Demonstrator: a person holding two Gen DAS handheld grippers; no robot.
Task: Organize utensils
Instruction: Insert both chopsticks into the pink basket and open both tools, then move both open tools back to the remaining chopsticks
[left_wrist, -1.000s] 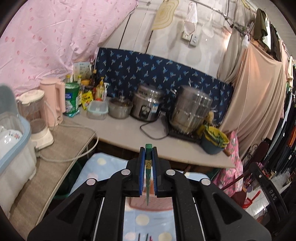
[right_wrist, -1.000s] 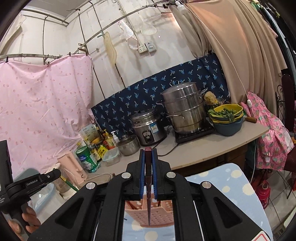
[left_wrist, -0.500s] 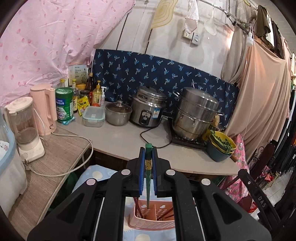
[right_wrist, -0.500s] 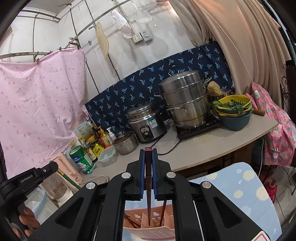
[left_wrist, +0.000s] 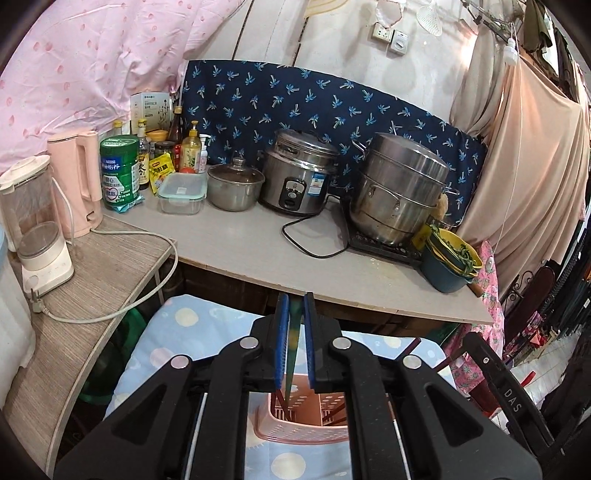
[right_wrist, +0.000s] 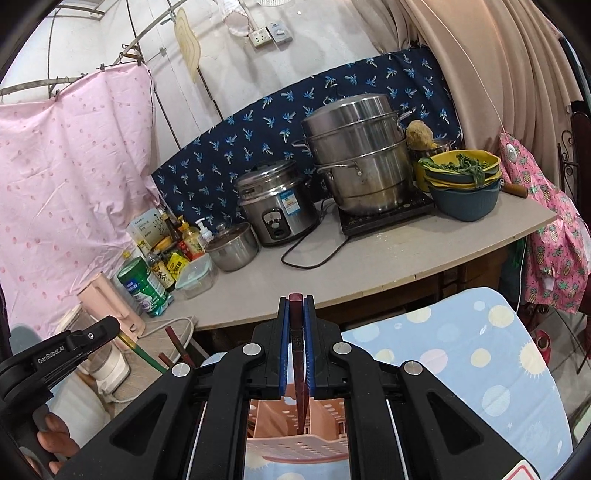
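A pink perforated utensil basket (left_wrist: 306, 424) stands on a blue dotted cloth (left_wrist: 177, 332), holding several dark chopsticks. My left gripper (left_wrist: 294, 317) has its jaws a little apart around a green chopstick (left_wrist: 291, 354), blurred, its tip down in the basket. My right gripper (right_wrist: 296, 314) is shut on a dark red chopstick (right_wrist: 297, 347) held upright, its tip inside the basket (right_wrist: 295, 446). The left gripper also shows in the right wrist view (right_wrist: 110, 332), with the green chopstick (right_wrist: 147, 360) below it.
A grey counter (left_wrist: 258, 254) behind carries a steel steamer pot (left_wrist: 399, 192), rice cooker (left_wrist: 295, 177), small pot, lidded box, green tin (left_wrist: 118, 173), bottles and a blue bowl of greens (left_wrist: 448, 266). A wooden shelf (left_wrist: 92, 288) at left holds a blender and pink kettle.
Both grippers have dropped toward the basket. The left jaws have parted slightly and the green chopstick has slid down between them. The right chopstick's tip has gone into the basket.
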